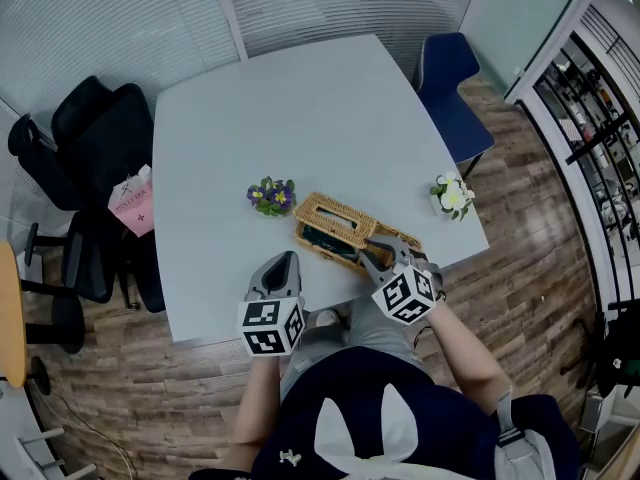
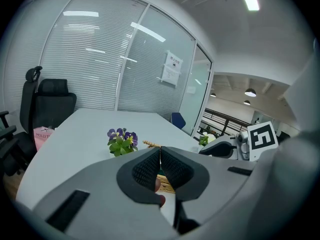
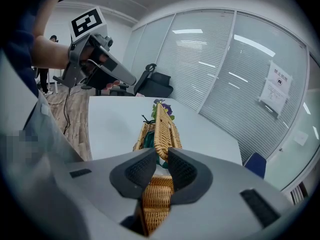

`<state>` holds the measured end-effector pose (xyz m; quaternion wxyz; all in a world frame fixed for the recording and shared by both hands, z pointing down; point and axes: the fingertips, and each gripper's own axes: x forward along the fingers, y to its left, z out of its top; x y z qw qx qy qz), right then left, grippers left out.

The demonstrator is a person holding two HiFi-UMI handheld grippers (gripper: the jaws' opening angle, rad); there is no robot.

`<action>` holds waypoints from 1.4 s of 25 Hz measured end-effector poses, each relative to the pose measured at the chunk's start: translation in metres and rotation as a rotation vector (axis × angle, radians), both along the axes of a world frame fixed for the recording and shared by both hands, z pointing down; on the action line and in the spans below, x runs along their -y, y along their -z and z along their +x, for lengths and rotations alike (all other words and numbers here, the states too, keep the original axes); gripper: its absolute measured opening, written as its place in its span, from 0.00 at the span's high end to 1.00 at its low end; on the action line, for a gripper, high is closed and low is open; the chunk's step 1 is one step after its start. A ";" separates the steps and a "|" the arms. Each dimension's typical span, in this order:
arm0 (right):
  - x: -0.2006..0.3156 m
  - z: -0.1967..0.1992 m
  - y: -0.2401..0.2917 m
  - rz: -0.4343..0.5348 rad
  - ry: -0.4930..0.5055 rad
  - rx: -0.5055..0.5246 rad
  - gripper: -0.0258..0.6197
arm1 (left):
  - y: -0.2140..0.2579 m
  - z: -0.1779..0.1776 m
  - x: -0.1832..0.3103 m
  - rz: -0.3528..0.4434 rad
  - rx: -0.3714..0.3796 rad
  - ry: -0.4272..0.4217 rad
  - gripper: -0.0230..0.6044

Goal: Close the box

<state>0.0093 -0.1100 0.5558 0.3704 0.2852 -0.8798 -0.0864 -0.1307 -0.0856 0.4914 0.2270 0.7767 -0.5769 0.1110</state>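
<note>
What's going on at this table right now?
A seated person is working a wicker box on the white table with two handheld grippers. The right gripper has its fingers on the near edge of the raised lid, so the box is not closed. The left gripper hovers nearby, shut and empty.

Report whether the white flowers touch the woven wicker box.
Apart. The head view shows bare grey table between the white flowers and the woven wicker box.

The box [image 1: 345, 232] is rough woven wicker, the table [image 1: 300, 108] smooth and matt, the floor [image 1: 525, 238] wood-grain planks.
</note>
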 end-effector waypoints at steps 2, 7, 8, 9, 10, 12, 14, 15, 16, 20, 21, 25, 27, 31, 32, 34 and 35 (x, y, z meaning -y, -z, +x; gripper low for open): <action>-0.001 -0.001 -0.002 -0.005 0.003 -0.004 0.84 | 0.000 0.000 0.000 0.000 -0.002 0.002 0.93; -0.006 -0.002 -0.007 -0.016 0.008 -0.014 0.83 | -0.001 -0.002 -0.001 -0.003 -0.003 0.004 0.93; -0.006 -0.003 -0.007 -0.016 0.008 -0.017 0.83 | -0.001 -0.002 -0.002 -0.004 -0.003 0.004 0.92; -0.007 -0.003 -0.007 -0.016 0.008 -0.019 0.83 | -0.001 -0.002 -0.002 -0.004 -0.003 0.005 0.92; -0.007 -0.003 -0.007 -0.016 0.009 -0.021 0.83 | -0.002 -0.003 -0.003 -0.005 -0.003 0.005 0.92; -0.008 -0.003 -0.009 -0.018 0.010 -0.024 0.83 | -0.003 -0.003 -0.004 -0.006 -0.004 0.007 0.93; -0.009 -0.003 -0.011 -0.021 0.011 -0.027 0.82 | -0.003 -0.004 -0.004 -0.006 -0.005 0.008 0.93; -0.009 -0.003 -0.012 -0.022 0.012 -0.029 0.82 | -0.003 -0.004 -0.004 -0.005 -0.005 0.009 0.93; -0.009 -0.003 -0.013 -0.023 0.013 -0.031 0.82 | -0.004 -0.004 -0.004 -0.005 -0.006 0.010 0.93; -0.011 -0.004 -0.017 -0.027 0.014 -0.043 0.82 | -0.003 -0.006 -0.005 -0.005 -0.006 0.011 0.93; -0.011 -0.005 -0.018 -0.028 0.014 -0.044 0.82 | -0.003 -0.006 -0.006 -0.005 -0.006 0.011 0.92; -0.013 -0.005 -0.020 -0.030 0.015 -0.052 0.81 | -0.004 -0.008 -0.007 -0.007 -0.004 0.012 0.93; -0.013 -0.005 -0.021 -0.031 0.015 -0.056 0.81 | -0.005 -0.008 -0.009 -0.009 -0.003 0.013 0.92; -0.014 -0.005 -0.022 -0.031 0.017 -0.065 0.81 | -0.006 -0.009 -0.010 -0.015 -0.003 0.013 0.93; -0.014 -0.006 -0.022 -0.032 0.018 -0.068 0.81 | -0.006 -0.009 -0.011 -0.016 -0.003 0.013 0.92; -0.014 -0.006 -0.024 -0.031 0.020 -0.073 0.81 | -0.006 -0.010 -0.012 -0.017 -0.003 0.014 0.93; -0.015 -0.007 -0.025 -0.031 0.021 -0.076 0.81 | -0.006 -0.011 -0.012 -0.017 -0.002 0.014 0.93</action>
